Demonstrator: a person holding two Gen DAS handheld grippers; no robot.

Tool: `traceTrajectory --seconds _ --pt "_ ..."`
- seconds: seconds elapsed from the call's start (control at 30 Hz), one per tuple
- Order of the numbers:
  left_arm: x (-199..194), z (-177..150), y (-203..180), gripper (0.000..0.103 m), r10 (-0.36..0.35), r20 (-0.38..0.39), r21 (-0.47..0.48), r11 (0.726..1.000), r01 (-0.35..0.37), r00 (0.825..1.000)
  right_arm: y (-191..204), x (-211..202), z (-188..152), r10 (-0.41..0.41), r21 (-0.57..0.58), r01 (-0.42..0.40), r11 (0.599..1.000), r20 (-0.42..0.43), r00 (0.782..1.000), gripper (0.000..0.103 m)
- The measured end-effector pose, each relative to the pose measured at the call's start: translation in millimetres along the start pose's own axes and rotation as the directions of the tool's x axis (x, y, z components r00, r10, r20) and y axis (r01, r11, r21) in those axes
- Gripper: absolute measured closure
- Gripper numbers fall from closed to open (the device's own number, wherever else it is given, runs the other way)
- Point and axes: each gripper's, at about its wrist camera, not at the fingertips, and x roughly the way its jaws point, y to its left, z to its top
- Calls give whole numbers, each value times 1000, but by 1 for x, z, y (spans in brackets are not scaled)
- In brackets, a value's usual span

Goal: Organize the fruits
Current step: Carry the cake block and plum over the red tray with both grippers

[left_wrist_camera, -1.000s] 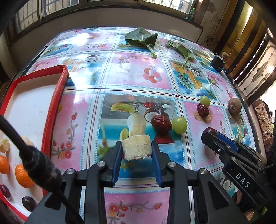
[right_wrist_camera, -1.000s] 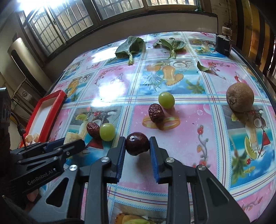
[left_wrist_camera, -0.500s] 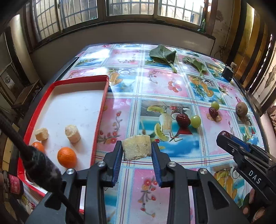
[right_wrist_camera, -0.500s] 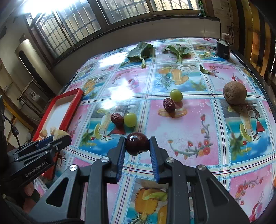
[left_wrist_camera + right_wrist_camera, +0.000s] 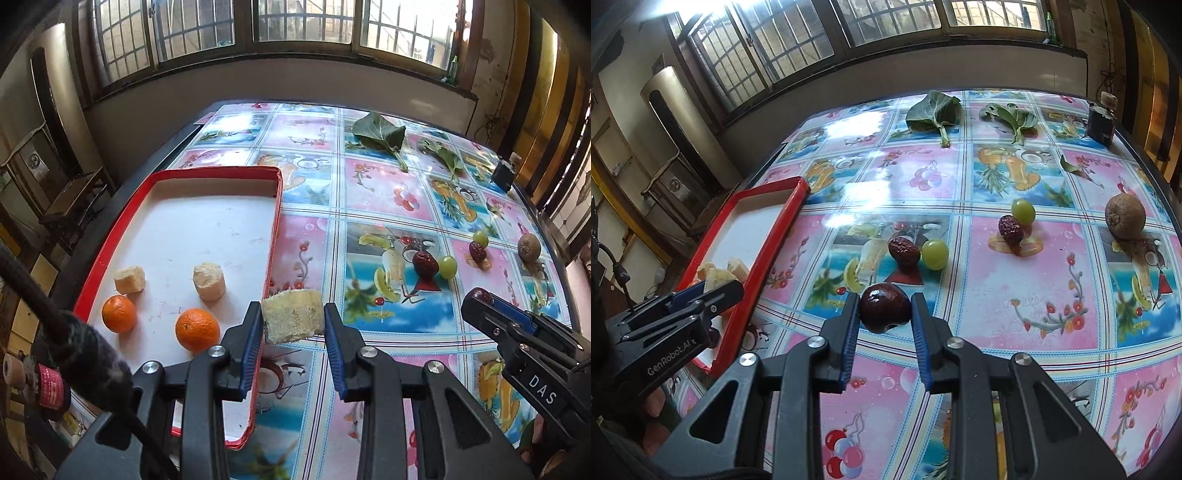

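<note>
My left gripper (image 5: 293, 318) is shut on a pale yellow fruit chunk (image 5: 293, 314), held in the air over the right rim of the red tray (image 5: 274, 236). In the tray lie two oranges (image 5: 197, 329) and two pale chunks (image 5: 209, 280). My right gripper (image 5: 884, 309) is shut on a dark red jujube (image 5: 884, 308) above the patterned tablecloth, right of the tray (image 5: 768, 243). On the cloth lie a wrinkled jujube (image 5: 903, 252) beside a green grape (image 5: 935, 254), another jujube (image 5: 1010, 229) with a grape (image 5: 1024, 211), and a brown kiwi (image 5: 1124, 216).
Two green leaves (image 5: 934, 110) lie at the far side of the table, with a small dark box (image 5: 1100, 122) at the far right corner. Windows and a wall stand behind. A black cable (image 5: 55, 328) crosses the left wrist view's lower left.
Both grippers have risen and moved left toward the tray, each keeping its fruit. The tray, first at the left edge of the left wrist view, now lies under the held chunk.
</note>
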Motion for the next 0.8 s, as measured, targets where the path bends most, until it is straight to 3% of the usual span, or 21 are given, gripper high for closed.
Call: traceTrajectory --seconds 0.8 --pt "-7 -6 44 71 57 17 -63 996 -55 998 53 7 6 53 -81 -54 995 -7 999 73"
